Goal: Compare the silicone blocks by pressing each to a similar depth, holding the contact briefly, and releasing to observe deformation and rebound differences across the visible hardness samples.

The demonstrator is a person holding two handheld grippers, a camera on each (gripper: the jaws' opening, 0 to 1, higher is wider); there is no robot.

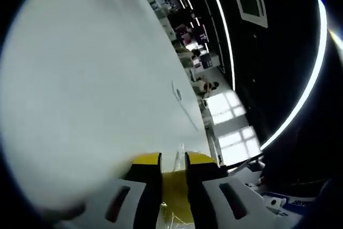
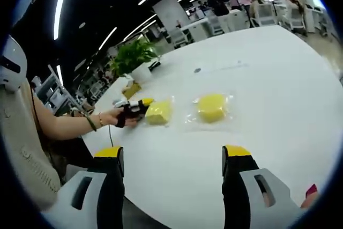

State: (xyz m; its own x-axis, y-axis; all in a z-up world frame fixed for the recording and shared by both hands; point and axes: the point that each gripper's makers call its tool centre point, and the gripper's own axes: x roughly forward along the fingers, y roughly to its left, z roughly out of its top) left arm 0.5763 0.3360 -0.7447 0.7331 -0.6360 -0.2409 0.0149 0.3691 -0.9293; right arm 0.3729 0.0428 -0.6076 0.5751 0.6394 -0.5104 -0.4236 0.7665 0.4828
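My left gripper (image 1: 173,167) clamps a bagged yellow silicone block (image 2: 158,112) on the white counter (image 2: 278,95); my right gripper (image 2: 172,156) hangs wide open, near the second block (image 2: 212,106).

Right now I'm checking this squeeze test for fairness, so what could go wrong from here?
The left gripper has its jaws closed on the square yellow silicone block in its clear wrapper at one edge, so the slick film could let it slip. The round yellow silicone block in clear wrap lies loose on the white table; the open right gripper could push it aside.
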